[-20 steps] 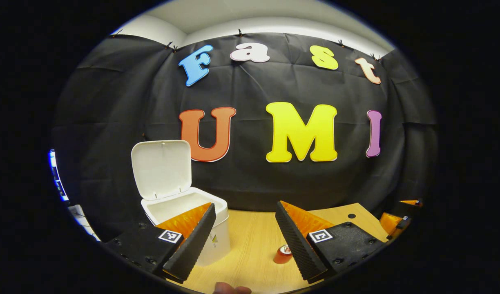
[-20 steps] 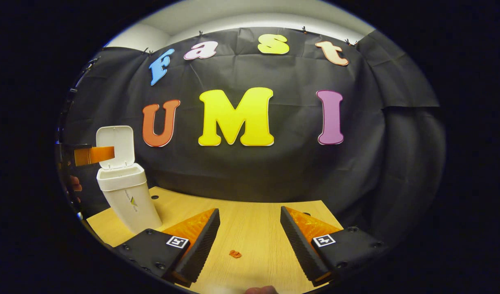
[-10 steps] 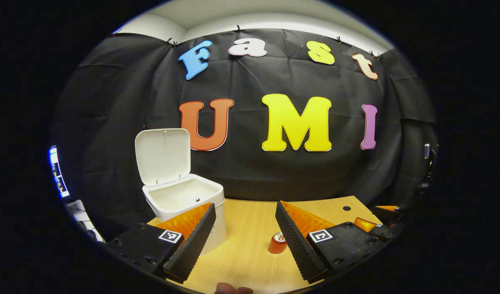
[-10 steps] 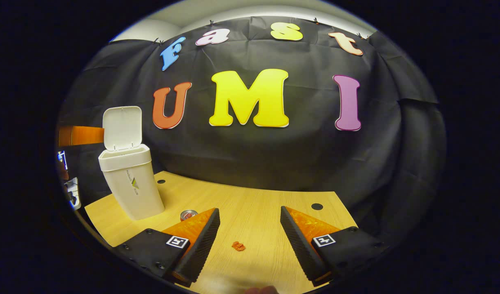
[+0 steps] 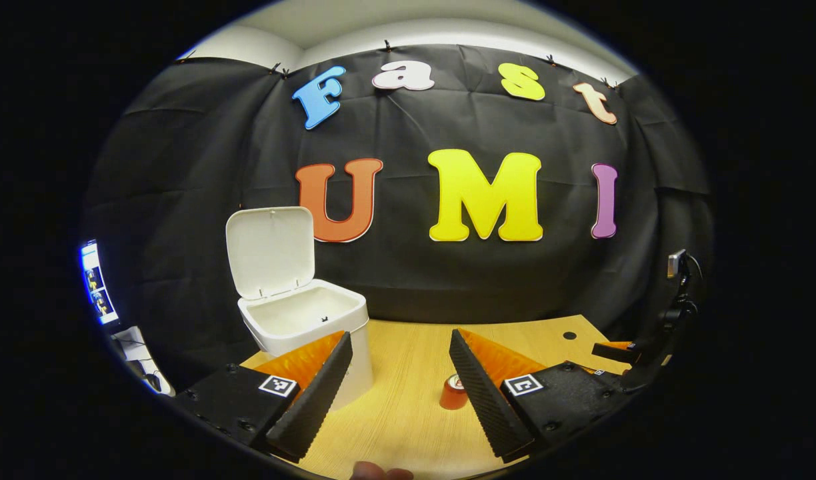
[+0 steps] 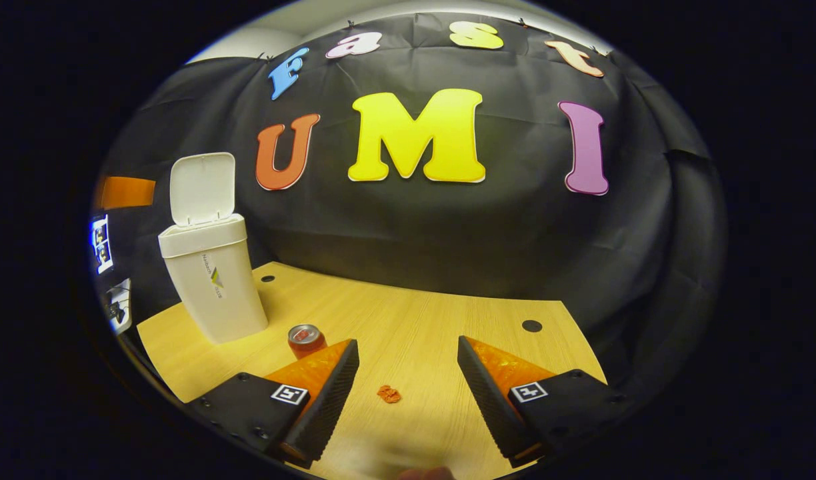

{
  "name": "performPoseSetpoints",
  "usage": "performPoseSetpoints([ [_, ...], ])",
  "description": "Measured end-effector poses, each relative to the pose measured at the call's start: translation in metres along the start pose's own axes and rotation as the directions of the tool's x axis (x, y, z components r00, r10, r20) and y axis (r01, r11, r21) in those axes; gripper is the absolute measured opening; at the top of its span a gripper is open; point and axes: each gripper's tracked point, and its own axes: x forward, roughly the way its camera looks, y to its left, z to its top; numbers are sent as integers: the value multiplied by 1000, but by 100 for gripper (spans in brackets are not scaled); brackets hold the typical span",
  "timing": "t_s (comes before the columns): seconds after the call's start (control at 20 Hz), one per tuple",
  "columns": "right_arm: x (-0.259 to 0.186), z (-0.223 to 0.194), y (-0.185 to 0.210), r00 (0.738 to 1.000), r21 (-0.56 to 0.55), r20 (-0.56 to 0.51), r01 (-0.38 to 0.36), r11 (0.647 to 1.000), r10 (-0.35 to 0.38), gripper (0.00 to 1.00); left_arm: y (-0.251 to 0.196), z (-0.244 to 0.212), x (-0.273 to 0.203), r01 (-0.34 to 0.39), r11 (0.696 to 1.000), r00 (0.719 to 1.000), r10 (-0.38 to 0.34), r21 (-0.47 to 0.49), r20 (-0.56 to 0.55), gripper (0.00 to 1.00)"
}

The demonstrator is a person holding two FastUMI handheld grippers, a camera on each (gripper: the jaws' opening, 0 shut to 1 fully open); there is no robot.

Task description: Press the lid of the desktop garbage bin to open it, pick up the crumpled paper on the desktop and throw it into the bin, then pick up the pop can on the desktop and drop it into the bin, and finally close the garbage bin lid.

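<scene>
Right gripper view, lower centre: right gripper (image 6: 408, 383) spread wide, grasping nothing, hovering above the pale wooden desktop (image 6: 448, 333). Between the two fingers, flat on the wood, the small crumpled orange-red paper (image 6: 389, 394), no clear long axis. Just behind the left finger, the short red pop can (image 6: 306, 341), standing upright, long axis vertical, silver top facing up. Farther back at left, the tall white plastic garbage bin (image 6: 215, 287), upright, its hinged white lid (image 6: 203, 189) swung up and open, inner face turned toward the camera.

Left gripper view, bottom centre: left gripper (image 5: 400, 383) likewise spread wide and empty. Same can low in the frame beside the right finger, upright. Bin at left behind the left finger, mouth open upward.
</scene>
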Motion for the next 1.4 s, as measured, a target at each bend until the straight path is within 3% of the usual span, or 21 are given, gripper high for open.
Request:
performPoseSetpoints([
  [0.25,-20,47,-10,986,15,140,87,996,-88,94,-12,5,7,3,1000,1000,-2,-24,20,97],
  [0.45,-19,52,11,990,31,140,9,999,-14,94,-16,5,8,-2,999,1000,3,-36,19,97],
  [0.6,-5,21,18,997,22,51,-54,998,53,94,-14,6,6,8,1000,1000,-7,-23,19,97],
  [0.95,46,-81,13,984,19,-170,-50,999,53,94,17,3,-9,11,999,1000,-12,40,10,97],
  [1.1,74,-118,18,964,6,-253,-77,997,76,93,26,-4,-15,-7,999,1000,8,51,-13,97],
  [1.4,109,-184,17,899,3,-432,-86,996,79,95,34,-13,-23,-47,998,998,48,30,-48,97],
])
